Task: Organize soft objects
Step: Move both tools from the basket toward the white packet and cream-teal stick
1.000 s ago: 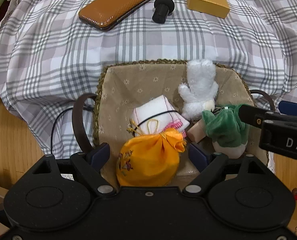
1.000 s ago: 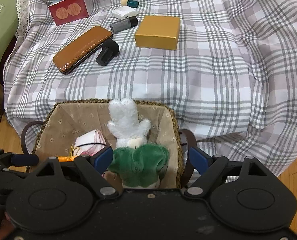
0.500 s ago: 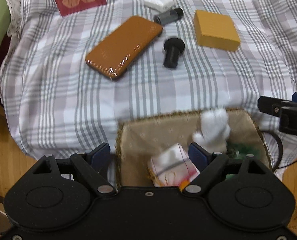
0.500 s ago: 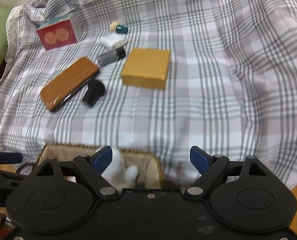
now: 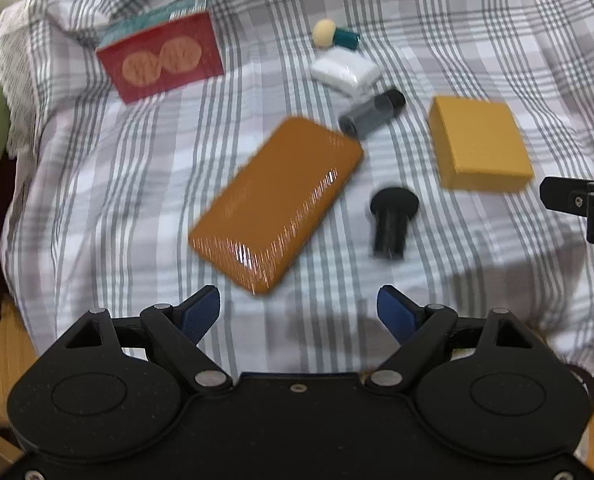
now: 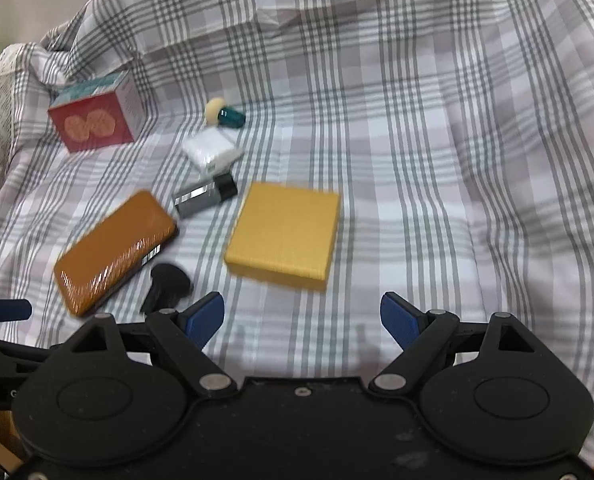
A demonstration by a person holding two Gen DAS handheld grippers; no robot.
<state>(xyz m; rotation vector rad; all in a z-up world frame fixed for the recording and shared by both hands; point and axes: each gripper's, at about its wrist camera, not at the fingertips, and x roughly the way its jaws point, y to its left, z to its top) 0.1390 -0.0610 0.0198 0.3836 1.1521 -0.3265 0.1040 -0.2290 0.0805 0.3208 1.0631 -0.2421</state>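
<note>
A soft white packet (image 5: pixel 345 70), small and wrinkled, is seen on the checked cloth (image 5: pixel 137 184); both claws (image 5: pixel 299 308) (image 6: pixel 303 318) are held apart, empty.

You see a surface draped in a grey-and-white checked cloth (image 6: pixel 417 160). Lying directly on it: a red box (image 6: pixel 97 118), a brown case (image 5: pixel 277 204), a yellow box (image 6: pixel 285 236), a black knob (image 5: pixel 393 216), a grey tube (image 5: pixel 371 114), a white packet (image 5: pixel 345 68) and a small teal-capped item (image 6: pixel 223 114).
</note>
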